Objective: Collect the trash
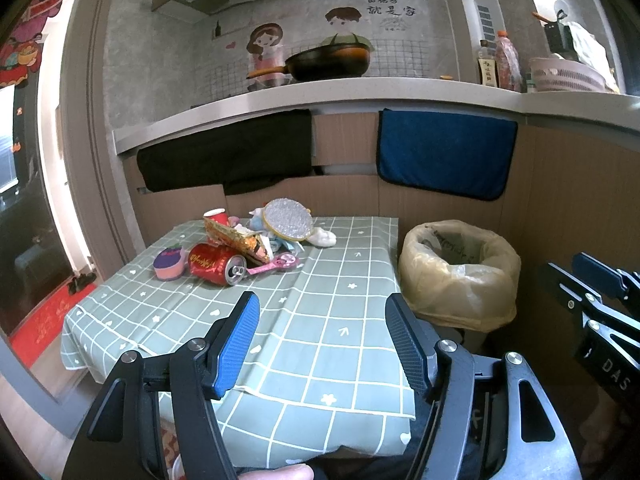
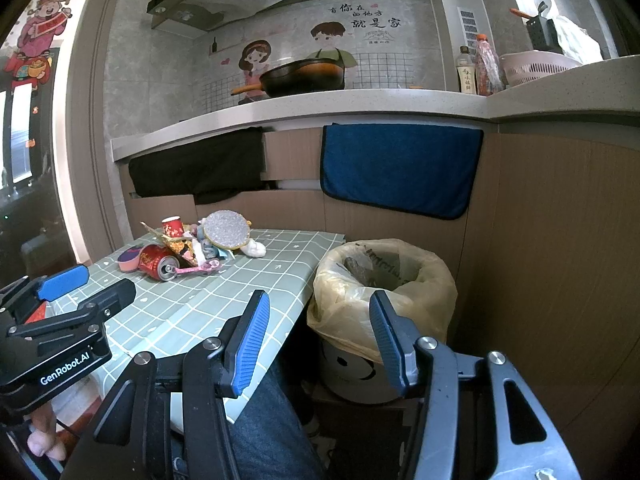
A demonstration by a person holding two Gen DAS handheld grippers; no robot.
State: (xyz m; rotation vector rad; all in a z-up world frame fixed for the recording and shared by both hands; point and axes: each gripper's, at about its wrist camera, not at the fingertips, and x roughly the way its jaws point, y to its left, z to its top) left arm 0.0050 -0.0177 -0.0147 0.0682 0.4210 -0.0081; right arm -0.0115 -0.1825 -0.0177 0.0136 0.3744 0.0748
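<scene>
A heap of trash lies at the far left of a small table (image 1: 320, 320) with a green checked cloth: a dented red can (image 1: 216, 269) on its side, a red paper cup (image 1: 216, 216), a gold snack wrapper (image 1: 240, 240), a round silver pad (image 1: 289, 219), a pink-purple sponge (image 1: 170, 266) and a white wad (image 1: 324, 237). My left gripper (image 1: 322, 312) hovers open over the near part of the table, nothing between its fingers. My right gripper (image 2: 318, 314) is open and empty too, near the table's right edge, before a bin (image 2: 384, 296) lined with a yellowish bag.
A kitchen counter (image 1: 360, 92) runs behind, with a frying pan (image 1: 328, 62), bottles and a pink basket on it. A black cloth (image 1: 224, 156) and a blue towel (image 1: 444, 156) hang from the cabinet front. A person's leg in jeans (image 2: 264, 432) is under the table edge.
</scene>
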